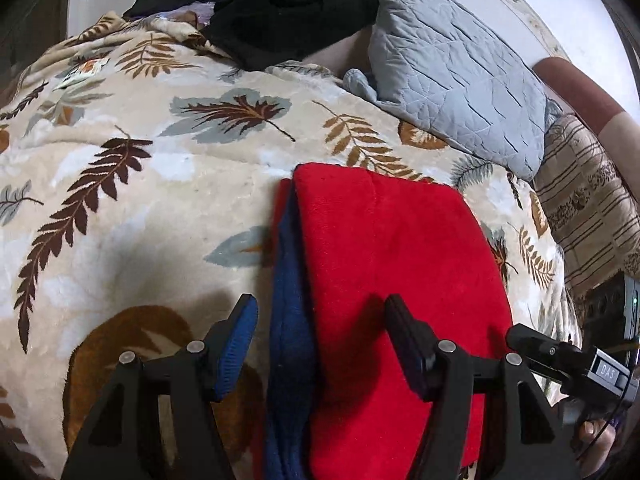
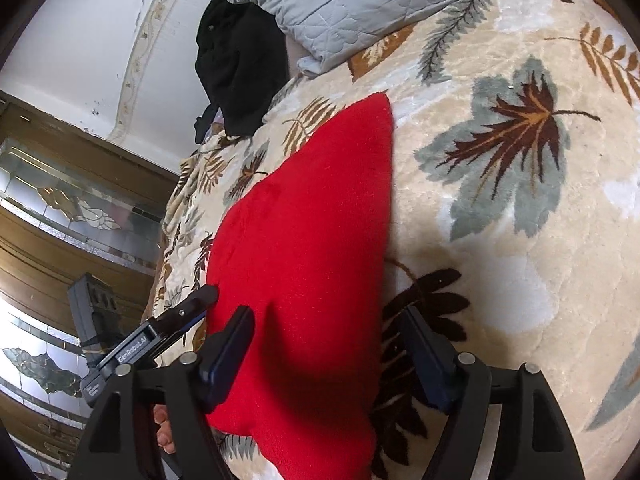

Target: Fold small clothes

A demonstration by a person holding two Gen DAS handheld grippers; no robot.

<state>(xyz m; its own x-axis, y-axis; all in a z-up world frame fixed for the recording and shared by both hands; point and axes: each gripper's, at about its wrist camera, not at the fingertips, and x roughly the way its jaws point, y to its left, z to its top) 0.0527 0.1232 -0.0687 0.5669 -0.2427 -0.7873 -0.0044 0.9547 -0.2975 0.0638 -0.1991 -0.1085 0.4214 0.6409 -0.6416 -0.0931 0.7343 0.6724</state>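
Both tongs (image 1: 320, 320) (image 2: 332, 336) agape — over red garment (image 1: 400, 260).

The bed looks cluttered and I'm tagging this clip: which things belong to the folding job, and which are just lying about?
Part of the job:
- red garment, folded, blue lining showing
- left gripper, open
- right gripper, open

Lying about:
- black clothing
- grey quilted pillow
- leaf-print blanket
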